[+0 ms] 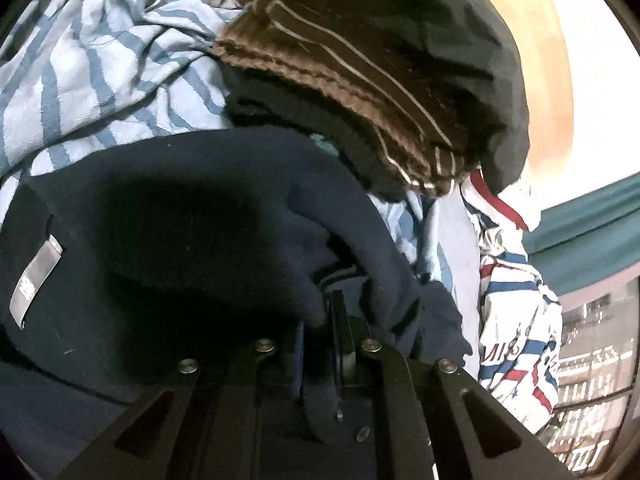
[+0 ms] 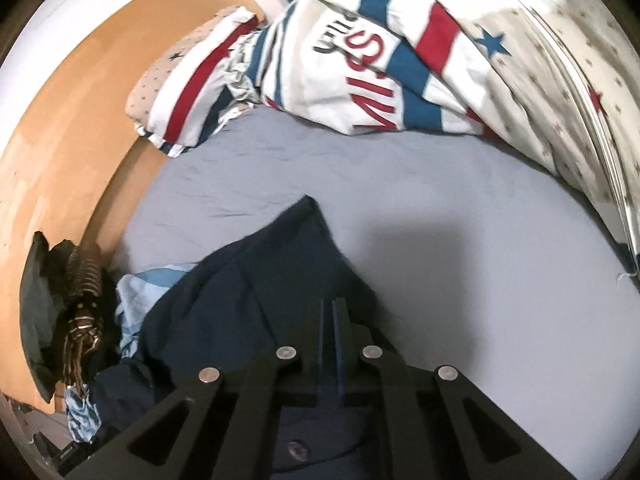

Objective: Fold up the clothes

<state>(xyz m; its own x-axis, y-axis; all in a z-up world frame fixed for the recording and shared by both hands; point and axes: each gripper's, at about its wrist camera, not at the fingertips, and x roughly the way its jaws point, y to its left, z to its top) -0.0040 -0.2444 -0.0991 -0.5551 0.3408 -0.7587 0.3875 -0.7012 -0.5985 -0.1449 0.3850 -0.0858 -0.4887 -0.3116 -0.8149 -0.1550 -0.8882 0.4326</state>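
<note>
Bedroom, with a grey-blue bedsheet (image 2: pixel 400 200) stretched flat ahead of the right gripper (image 2: pixel 333 312), an orange wooden headboard (image 2: pixel 80 120) curving off to its left against a white wall. One star-and-stripe duvet (image 2: pixel 460 60) bunched beyond the fingers, one matching pillow (image 2: pixel 180 92) just left of it. One navy garment (image 2: pixel 240 272) spread under and ahead of the right gripper, jaws clamped together on its cloth. Left gripper (image 1: pixel 320 312) likewise pinched shut on the same navy garment (image 1: pixel 160 220), grey label showing at far left. Beyond it one pile of three: a blue-striped shirt (image 1: pixel 100 80), a brown striped knit (image 1: pixel 340 80), a dark item (image 1: pixel 460 40) on top
</note>
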